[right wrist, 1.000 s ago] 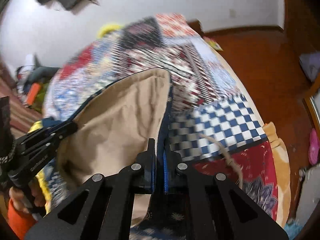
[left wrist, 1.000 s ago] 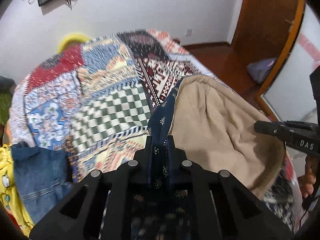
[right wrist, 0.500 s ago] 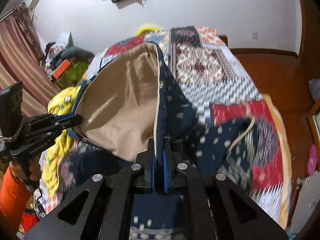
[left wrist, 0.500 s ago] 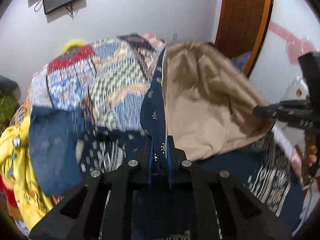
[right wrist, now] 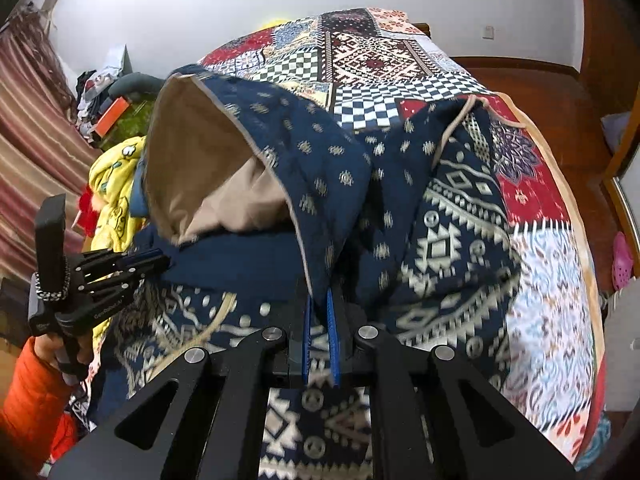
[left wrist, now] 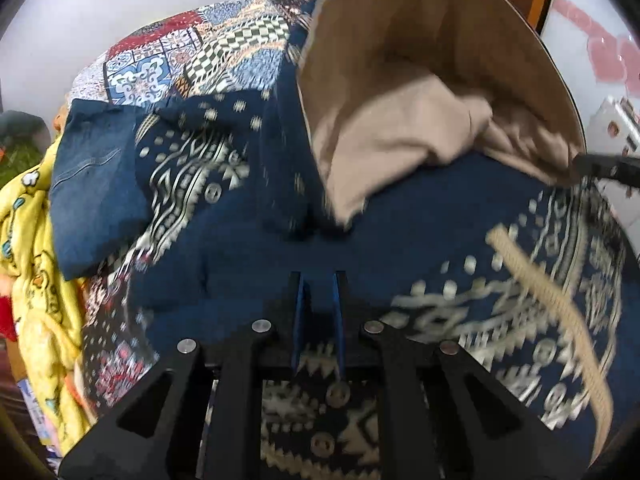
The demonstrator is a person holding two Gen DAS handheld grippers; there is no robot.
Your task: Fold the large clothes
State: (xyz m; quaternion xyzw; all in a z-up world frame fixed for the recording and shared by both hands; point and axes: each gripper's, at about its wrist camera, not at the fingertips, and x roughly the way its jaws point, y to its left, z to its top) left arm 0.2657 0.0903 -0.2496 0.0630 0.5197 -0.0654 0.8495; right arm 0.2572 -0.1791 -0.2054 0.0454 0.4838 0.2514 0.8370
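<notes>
A large navy jacket (left wrist: 420,220) with white geometric patterns and a beige lining (left wrist: 420,80) lies on the bed, its far part doubled over towards me with the lining showing. My left gripper (left wrist: 318,284) is shut on navy cloth at the near edge; in the right wrist view the left gripper (right wrist: 154,262) bites the fold's left corner. My right gripper (right wrist: 319,300) holds the navy hem (right wrist: 316,240) between its blue pads, and its jaws are starting to open. The right gripper's tip (left wrist: 580,164) shows at the lining's right corner. A beige drawstring (left wrist: 552,304) lies across the jacket.
A patchwork bedspread (right wrist: 372,60) covers the bed beyond the jacket. Folded jeans (left wrist: 92,184) and a yellow blanket (left wrist: 32,240) lie at the left. A person's orange sleeve (right wrist: 28,384) is at the lower left. Wooden floor (right wrist: 540,88) lies to the right.
Both grippers came towards the near side and sank, drawing the jacket's far edge over its lower part. The patterned front now fills the foreground and the lining stands nearer.
</notes>
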